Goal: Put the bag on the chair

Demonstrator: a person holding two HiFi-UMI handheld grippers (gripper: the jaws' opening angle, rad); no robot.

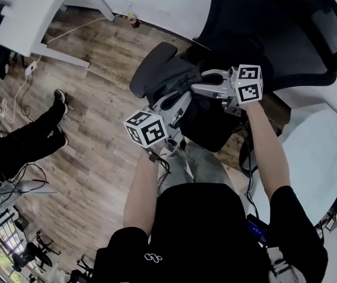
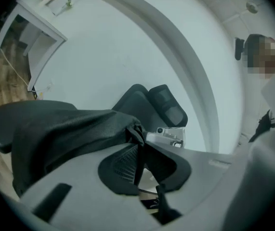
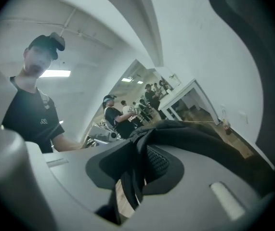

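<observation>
Fabric of the limp black cloth bag (image 1: 208, 127) is pinched in both claws, my left claw (image 1: 177, 108) on its top edge and my right claw (image 1: 207, 87) on a strap, so it hangs stretched between them, over the seat of the black mesh office chair (image 1: 286, 34).

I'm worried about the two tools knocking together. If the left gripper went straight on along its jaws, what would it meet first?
Past the bag fabric pinched in its jaws, the right gripper looks nearest in line, likely first; the chair back lies behind it. Depth is unclear.
</observation>
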